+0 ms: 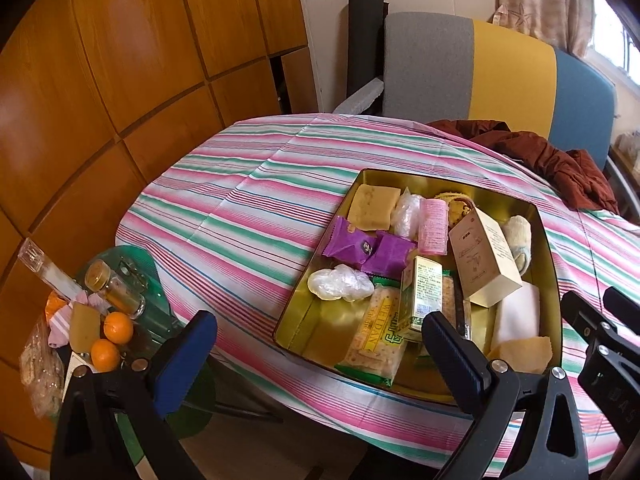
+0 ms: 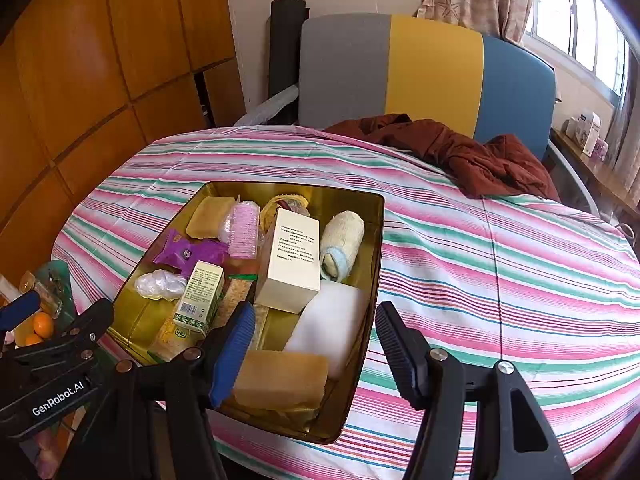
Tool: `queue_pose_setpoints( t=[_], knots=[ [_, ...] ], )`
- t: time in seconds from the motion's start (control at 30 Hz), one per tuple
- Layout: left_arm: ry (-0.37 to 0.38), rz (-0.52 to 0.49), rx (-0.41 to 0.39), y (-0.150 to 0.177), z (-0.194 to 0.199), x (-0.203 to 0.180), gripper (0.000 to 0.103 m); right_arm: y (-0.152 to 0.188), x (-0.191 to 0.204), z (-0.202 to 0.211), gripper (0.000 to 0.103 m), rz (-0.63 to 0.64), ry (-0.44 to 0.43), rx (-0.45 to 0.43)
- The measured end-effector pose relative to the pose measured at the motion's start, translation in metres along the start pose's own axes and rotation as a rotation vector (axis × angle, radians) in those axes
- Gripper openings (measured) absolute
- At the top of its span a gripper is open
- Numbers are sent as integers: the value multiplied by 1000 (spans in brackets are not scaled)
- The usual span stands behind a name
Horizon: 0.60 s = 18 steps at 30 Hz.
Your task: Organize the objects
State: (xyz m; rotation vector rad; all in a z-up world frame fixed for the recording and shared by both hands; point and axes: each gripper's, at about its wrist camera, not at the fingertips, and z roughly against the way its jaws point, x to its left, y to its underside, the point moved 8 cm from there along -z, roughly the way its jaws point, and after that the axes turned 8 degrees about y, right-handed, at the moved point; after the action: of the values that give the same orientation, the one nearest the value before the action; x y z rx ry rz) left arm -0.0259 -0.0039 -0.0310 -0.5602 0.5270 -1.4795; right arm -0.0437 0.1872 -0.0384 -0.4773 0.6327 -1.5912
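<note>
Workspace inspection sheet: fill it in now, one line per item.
Surface: striped tablecloth over a round table.
Job's things: gold tin holding a cream box, rolled towel, pink roller, purple packets, green carton, white foam block, tan blocks.
Clutter: brown garment; side stand with oranges and a jar.
Grippers: left gripper and right gripper open, fingers empty.
Cables: nothing seen.
Surroundings: tricolour chair, wooden cabinets, window.

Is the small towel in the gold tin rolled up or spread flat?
Rolled up. The towel lies as a tight roll beside the cream box in the gold tin, its spiral blue-edged end facing the camera.
</note>
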Motion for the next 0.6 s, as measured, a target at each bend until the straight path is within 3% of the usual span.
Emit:
queue_pose_setpoints(
  t=[0.6],
  knots=[
    [3, -9, 3, 0, -1, -2, 103, -4, 0, 0, 63, -10, 8, -1]
  ],
)
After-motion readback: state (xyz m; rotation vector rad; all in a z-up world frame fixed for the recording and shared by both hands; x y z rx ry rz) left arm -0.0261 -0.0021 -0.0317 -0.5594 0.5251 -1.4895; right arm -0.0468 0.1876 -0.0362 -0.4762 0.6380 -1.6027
